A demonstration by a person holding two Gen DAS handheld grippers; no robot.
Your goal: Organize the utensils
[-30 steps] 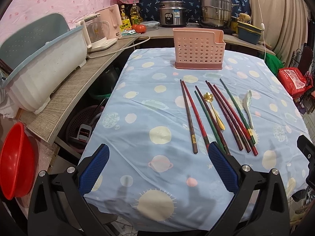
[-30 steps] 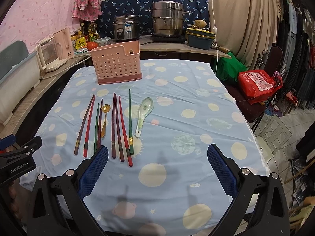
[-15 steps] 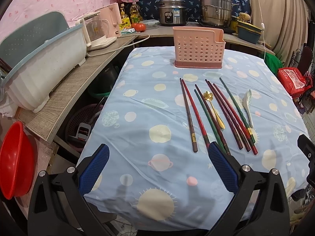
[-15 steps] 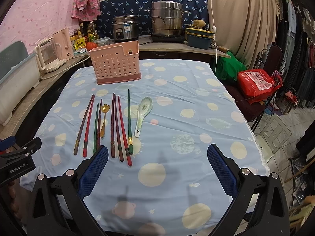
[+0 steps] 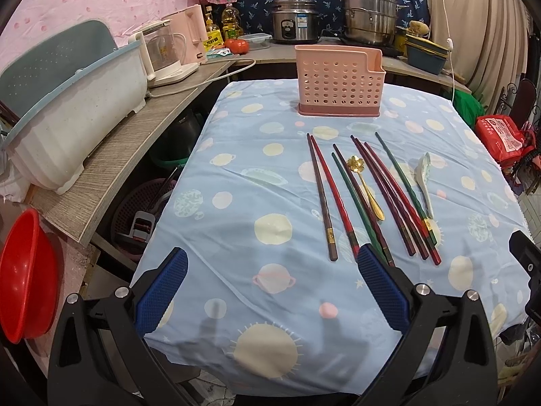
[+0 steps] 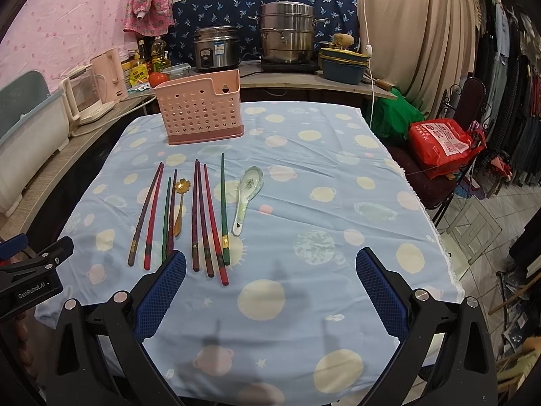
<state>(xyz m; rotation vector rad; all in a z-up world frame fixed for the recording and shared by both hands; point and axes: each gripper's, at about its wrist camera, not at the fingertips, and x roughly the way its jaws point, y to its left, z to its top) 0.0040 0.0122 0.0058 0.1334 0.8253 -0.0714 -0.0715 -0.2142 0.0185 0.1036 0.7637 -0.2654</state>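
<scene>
Left wrist view shows almost no shift from a second ago: your left gripper has only crept a shade nearer the bench, jaws wide apart and empty. Your right gripper has likewise inched forward and leftward, jaws just as wide, holding nothing. So no utensil has been touched; the sorting has not begun.

Everything still lies flat on the planet-print cloth: the chopsticks in a loose fan of dark red, brown and green sticks, the gold flower spoon among them, and the ceramic soup spoon just beside the rightmost green stick. The pink utensil holder stands upright at the far end, well apart from them and apparently empty.

Your left jaws' right pad sits nearest the blunt chopstick ends, so that group looks like your likely first pick.
</scene>
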